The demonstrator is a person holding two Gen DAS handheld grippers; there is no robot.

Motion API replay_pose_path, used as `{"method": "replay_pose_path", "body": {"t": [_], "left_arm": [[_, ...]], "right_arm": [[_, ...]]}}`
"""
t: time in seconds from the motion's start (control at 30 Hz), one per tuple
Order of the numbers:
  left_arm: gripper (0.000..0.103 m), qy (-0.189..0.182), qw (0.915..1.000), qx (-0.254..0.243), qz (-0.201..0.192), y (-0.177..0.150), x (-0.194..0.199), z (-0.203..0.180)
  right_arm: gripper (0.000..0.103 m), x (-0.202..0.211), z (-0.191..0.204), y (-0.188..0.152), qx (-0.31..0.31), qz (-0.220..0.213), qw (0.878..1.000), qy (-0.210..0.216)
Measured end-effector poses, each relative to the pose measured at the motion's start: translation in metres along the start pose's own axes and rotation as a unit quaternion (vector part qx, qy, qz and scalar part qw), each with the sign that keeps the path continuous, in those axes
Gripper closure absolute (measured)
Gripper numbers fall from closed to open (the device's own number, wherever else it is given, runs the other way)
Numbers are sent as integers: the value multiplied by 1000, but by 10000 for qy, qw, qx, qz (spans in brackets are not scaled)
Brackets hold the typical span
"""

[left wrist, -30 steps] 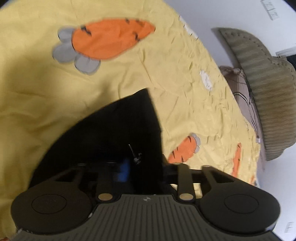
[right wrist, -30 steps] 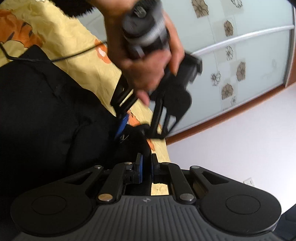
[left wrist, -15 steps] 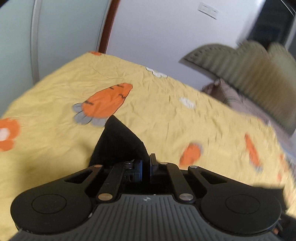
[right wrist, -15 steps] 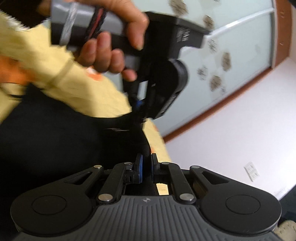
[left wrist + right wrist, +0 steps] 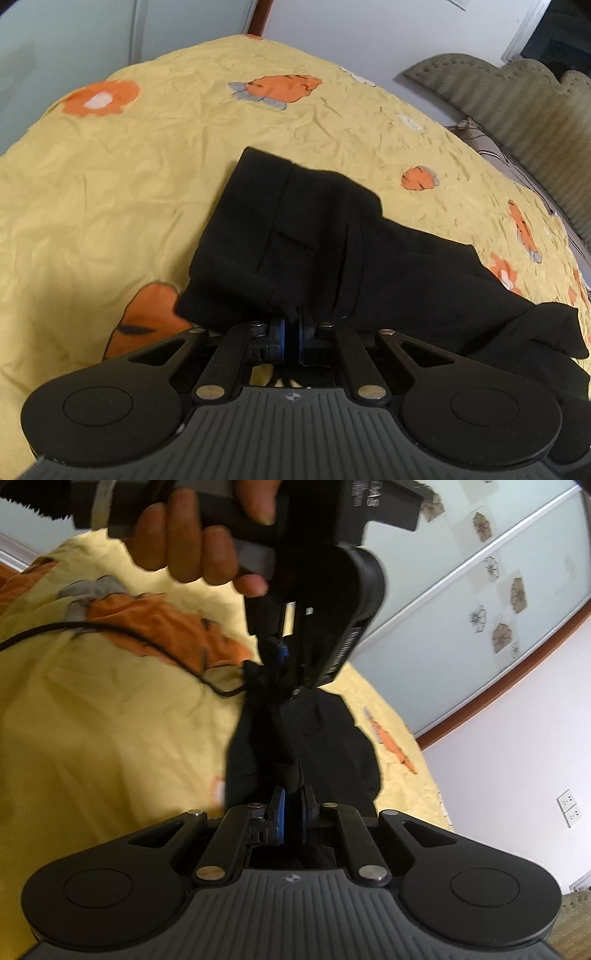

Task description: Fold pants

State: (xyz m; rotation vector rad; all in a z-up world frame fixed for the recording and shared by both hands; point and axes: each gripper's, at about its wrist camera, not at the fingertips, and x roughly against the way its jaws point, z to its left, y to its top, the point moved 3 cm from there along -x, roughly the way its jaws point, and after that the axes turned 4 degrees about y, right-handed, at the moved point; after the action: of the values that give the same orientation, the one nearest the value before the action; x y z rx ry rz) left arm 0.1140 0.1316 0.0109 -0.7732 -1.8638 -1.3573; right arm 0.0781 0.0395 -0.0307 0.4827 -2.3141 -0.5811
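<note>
While both tongs pinch the black pants (image 5: pixel 314 236), folding is only partway done

left tongs (image 5: pixel 291 326) and right tongs (image 5: pixel 291 806) each clamp cloth above the bed (image 5: pixel 110 192); one end lies doubled, the rest hangs unfolded.

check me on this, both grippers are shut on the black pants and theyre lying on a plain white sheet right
Not quite: the sheet is yellow with orange carrot prints, as the left wrist view shows. The rest holds: the left gripper and right gripper are each shut on the black pants.
</note>
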Motion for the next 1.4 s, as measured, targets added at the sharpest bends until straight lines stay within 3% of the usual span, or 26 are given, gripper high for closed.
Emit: {"method": "replay_pose_path", "body": {"t": [0.17,0.23,0.33,0.37,0.4,0.47,0.53,0.57,0.63,0.7,0.77,0.87,0.93,0.97,1.03,1.1,1.13,1.17,1.23,1.27,1.33,1.4], "left_arm": [[91,318,9991,-241,-155,-6,2,-7],[78,503,9983,-280,-122,-6,1,-9],[58,674,9972,-331,-71,-6,8,-14],[45,820,9957,-398,-140,-7,13,-16],[37,1015,9933,-475,-279,-7,20,-18],[36,1399,9845,-724,-774,-9,41,-26],[33,1511,9756,-1095,-1154,-10,58,-39],[27,1366,9725,-1376,-1290,-12,65,-51],[19,696,9653,-2159,-1295,-17,67,-80],[17,-229,9411,-3194,-1088,-30,62,-119],[17,-739,9072,-3986,-1128,-47,54,-151],[19,-917,8464,-5036,-1467,-71,37,-187],[21,-1004,8201,-5464,-1370,-82,23,-200],[25,-1084,8143,-5565,-1241,-85,15,-205],[36,-1125,8165,-5584,-939,-86,2,-209],[47,-1019,8245,-5510,-792,-84,-10,-209],[50,-968,8288,-5460,-750,-81,-14,-208],[57,-941,8336,-5395,-723,-80,-17,-210],[78,-954,8432,-5248,-664,-76,-19,-210],[94,-1012,8457,-5202,-628,-75,-18,-211],[99,-1148,8401,-5251,-722,-80,-11,-213],[100,-1144,8203,-5509,-1021,-92,0,-211]], "right_arm": [[95,8,23,-11,-69,62,9999,62],[94,10,40,-16,-3,285,9995,126],[91,16,44,-18,89,200,9996,-187],[90,23,44,-19,88,217,9995,-230],[90,34,44,-22,50,194,9996,-216],[90,62,38,-30,-282,91,9995,-91],[90,91,20,-48,-952,98,9954,-92],[90,100,10,-60,-1268,158,9918,-93],[90,116,-12,-91,-1789,338,9831,-177],[90,123,-30,-121,-1823,620,9806,-366],[90,123,-41,-142,-1466,910,9842,-409],[90,116,-58,-163,-1015,1094,9888,-24],[90,106,-67,-166,-929,1125,9889,290],[89,101,-71,-166,-931,1097,9887,431],[83,91,-77,-166,-970,1064,9871,695],[62,84,-80,-167,-976,1057,9851,945],[46,80,-83,-166,-924,1032,9856,972],[38,79,-83,-166,-860,982,9867,974],[38,77,-84,-163,-747,867,9874,1095],[38,76,-86,-162,-765,855,9856,1244],[38,69,-90,-163,-890,912,9801,1523],[43,62,-97,-165,-1076,1034,9744,1679]]}}
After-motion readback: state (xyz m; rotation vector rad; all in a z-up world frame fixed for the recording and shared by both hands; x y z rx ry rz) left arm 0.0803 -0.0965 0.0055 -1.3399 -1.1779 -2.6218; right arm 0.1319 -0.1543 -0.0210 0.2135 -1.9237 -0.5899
